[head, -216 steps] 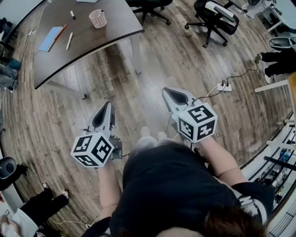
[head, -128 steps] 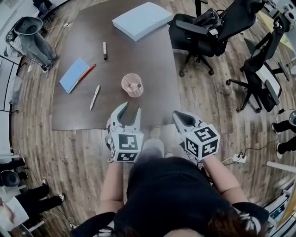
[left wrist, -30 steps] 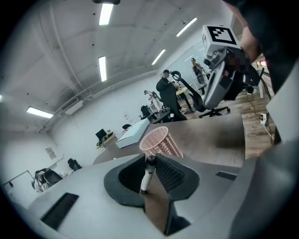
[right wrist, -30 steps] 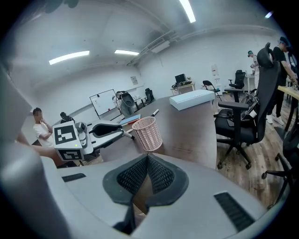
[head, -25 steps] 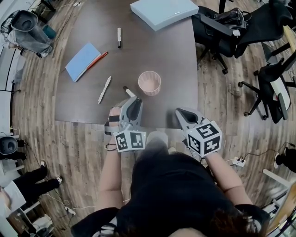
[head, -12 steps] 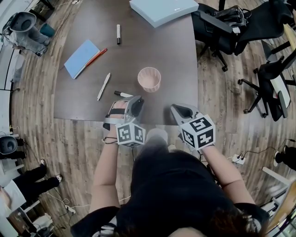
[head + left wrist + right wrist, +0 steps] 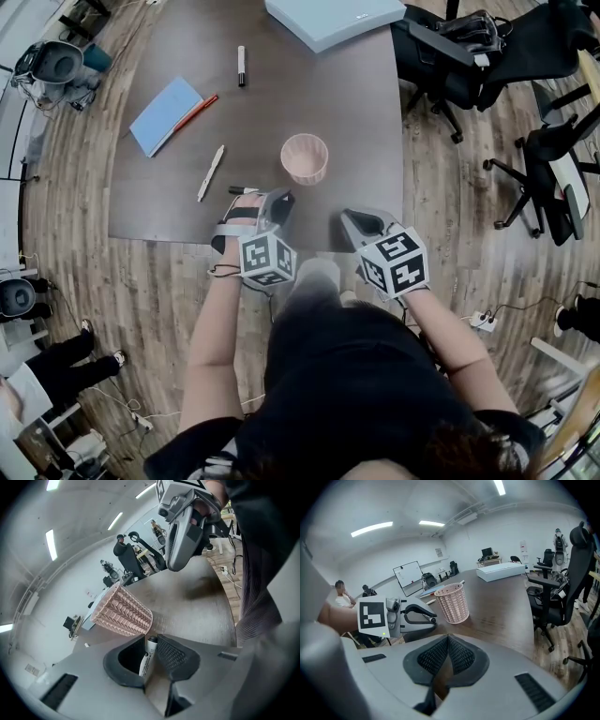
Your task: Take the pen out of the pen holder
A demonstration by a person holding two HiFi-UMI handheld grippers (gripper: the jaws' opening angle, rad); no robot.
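Note:
The pink woven pen holder [image 7: 305, 157] stands upright on the dark table [image 7: 309, 94]; no pen shows inside it in the head view. My left gripper [image 7: 272, 200] is just in front of it, shut on a white marker pen [image 7: 246, 191] whose black end points left, low over the table. The left gripper view has that pen [image 7: 146, 660] between the jaws of my left gripper [image 7: 151, 641], with the holder [image 7: 123, 611] close behind. To the right, my right gripper [image 7: 352, 218] hangs over the table's near edge; in its own view the right gripper [image 7: 447, 638] is shut on nothing.
A white pen [image 7: 211, 172], a blue notebook [image 7: 166, 102] with a red pen [image 7: 198, 110], a black-and-white marker [image 7: 241, 66] and a pale blue box [image 7: 328, 17] lie farther back on the table. Office chairs [image 7: 459, 47] stand to the right. A person stands at the lower left.
My left gripper has sunk toward the table and rolled, so the held pen now points left instead of up-left. The right gripper has drifted slightly lower and left.

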